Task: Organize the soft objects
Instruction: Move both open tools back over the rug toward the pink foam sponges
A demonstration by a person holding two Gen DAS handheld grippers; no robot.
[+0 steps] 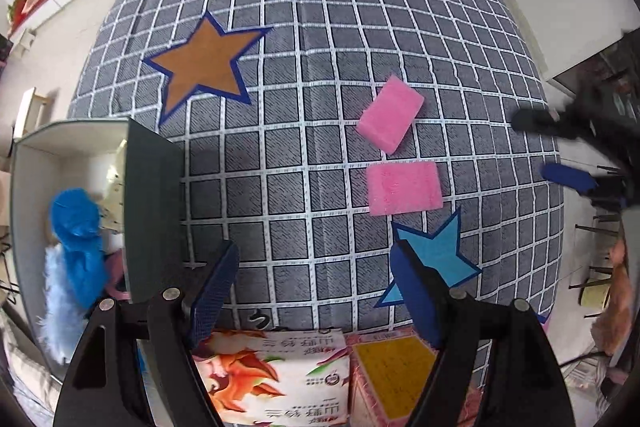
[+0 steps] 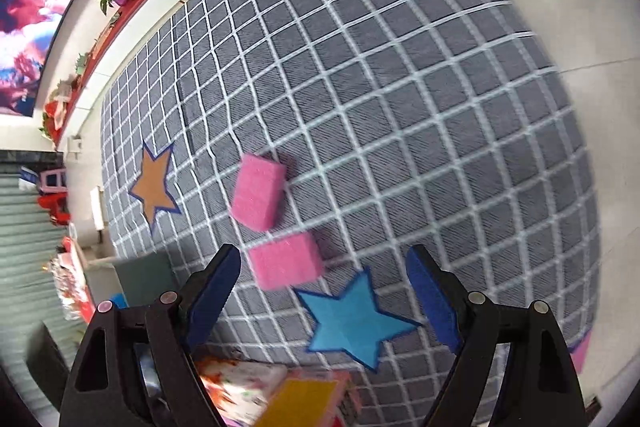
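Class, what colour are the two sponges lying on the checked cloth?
Pink sponges, clearest in the left wrist view.

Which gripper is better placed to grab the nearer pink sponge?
Probably the right gripper: its open jaws hang just beside the nearer pink sponge. From the left gripper, that sponge lies farther ahead.

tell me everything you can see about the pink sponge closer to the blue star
The nearer pink sponge is a rectangular block of what looks like soft foam, uniformly pink with a fine, slightly fuzzy top. It lies flat on the grey checked cloth, just beyond a point of the blue star patch, not visibly overlapping it. A second pink sponge lies just beyond it, turned at an angle, with a narrow gap between. Nothing grips it; both grippers are open above.
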